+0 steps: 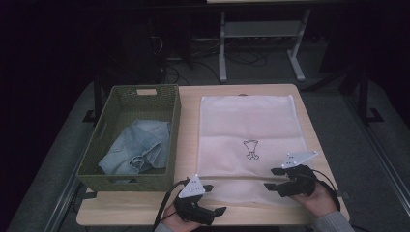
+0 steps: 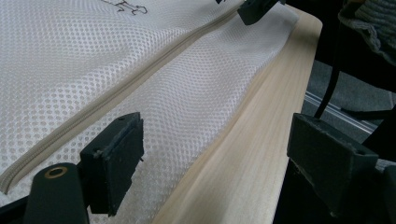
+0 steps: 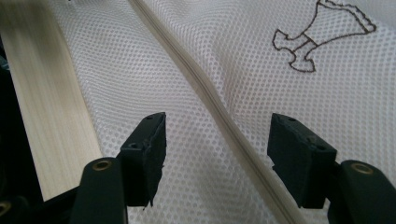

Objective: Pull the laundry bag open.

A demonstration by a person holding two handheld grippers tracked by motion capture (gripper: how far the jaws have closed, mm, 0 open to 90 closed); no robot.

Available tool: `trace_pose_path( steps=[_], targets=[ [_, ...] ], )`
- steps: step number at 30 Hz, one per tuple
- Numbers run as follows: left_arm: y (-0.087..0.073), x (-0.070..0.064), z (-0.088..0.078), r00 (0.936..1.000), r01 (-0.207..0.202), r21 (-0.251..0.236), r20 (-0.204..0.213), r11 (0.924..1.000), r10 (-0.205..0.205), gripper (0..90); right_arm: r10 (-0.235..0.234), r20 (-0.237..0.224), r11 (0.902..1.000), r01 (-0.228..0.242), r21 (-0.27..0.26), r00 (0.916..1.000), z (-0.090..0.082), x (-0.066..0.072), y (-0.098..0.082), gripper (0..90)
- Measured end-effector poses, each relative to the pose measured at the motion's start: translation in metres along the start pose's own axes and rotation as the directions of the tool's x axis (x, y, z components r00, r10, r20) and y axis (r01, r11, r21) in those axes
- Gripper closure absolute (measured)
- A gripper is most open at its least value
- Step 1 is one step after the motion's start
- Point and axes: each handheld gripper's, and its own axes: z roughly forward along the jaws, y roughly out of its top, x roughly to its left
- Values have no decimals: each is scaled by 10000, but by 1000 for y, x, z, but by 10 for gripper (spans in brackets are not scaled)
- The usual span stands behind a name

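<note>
a: mesh of the white laundry bag (image 1: pixel 246 130) is seen spread flat over the right half of the table (image 1: pixel 145 208) in the high view, with the zipper (image 3: pixel 210 98) running along its near edge. the right gripper (image 1: pixel 278 179) is held over that edge at the lower right of the frame, jaws spread, nothing pinched; the zipper line passes between the pads in the right gripper view.

b: and the left gripper (image 1: pixel 212 199)?

a: it is held at the lower middle of the high view, jaws wide apart too, one pad over the mesh, the other over bare wood. nothing is gripped.

b: what is judged likely to go wrong?

a: thin mesh lying flat is easily missed; if the jaws are closed too high, nothing is caught. if both layers are pinched together, the bag is kept shut rather than opened. the zipper pull cannot be made out, so a blind grab is risked.

b: the denim garment (image 1: pixel 135 147)?

a: it is left crumpled in the green basket (image 1: pixel 104 121) at the left, well apart from both grippers. loose mesh may also be dragged off the near edge.
</note>
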Motion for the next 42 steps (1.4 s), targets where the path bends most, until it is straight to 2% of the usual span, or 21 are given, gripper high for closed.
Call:
trace_pose_path(
  steps=[4,7,10,14,15,18,20,23,27,29,34,36,37,42],
  targets=[
    [1,2,2,9995,291,98,101,9995,-292,184,154,69,9998,-153,-92,9999,-5,-1,-4,352],
    [3,5,3,9972,713,72,230,9974,-715,190,274,178,9996,-272,-125,9995,-9,-2,-6,345],
    [4,7,3,9938,1104,120,151,9938,-1106,196,426,149,9990,-423,-159,9990,-11,-4,-8,344],
    [6,6,5,9890,1447,321,250,9890,-1455,202,792,151,9969,-792,-17,9967,-14,-6,-10,344],
    [7,6,5,9878,1530,363,235,9876,-1539,199,838,299,9964,-840,74,9960,-16,-5,-11,345],
    [13,6,7,9814,1849,384,457,9820,-1866,196,851,408,9964,-852,1,9955,-19,-5,-13,345],
    [17,7,11,9715,2237,441,701,9737,-2264,196,947,489,9955,-945,-64,9943,-23,-5,-15,347],
    [28,10,20,9591,2660,630,828,9619,-2707,213,1152,693,9933,-1155,13,9909,-27,-6,-17,353],
    [36,11,26,9536,2805,774,912,9567,-2869,217,1266,741,9919,-1271,14,9892,-30,-7,-19,363],
    [41,11,31,9530,2825,857,888,9554,-2898,232,1418,838,9896,-1432,109,9863,-32,-8,-20,372],
    [50,14,43,9413,3090,1041,1085,9453,-3196,249,1528,872,9879,-1545,128,9844,-34,-11,-22,385],
    [53,15,49,9398,3118,1157,1087,9431,-3240,251,1677,954,9852,-1703,196,9812,-35,-12,-23,388],
    [54,15,52,9368,3188,1204,1107,9401,-3319,261,1745,962,9839,-1774,225,9799,-36,-13,-23,390],
    [63,14,64,9326,3266,1310,1163,9360,-3417,286,1815,958,9827,-1843,202,9787,-39,-14,-26,398]
  ],
)
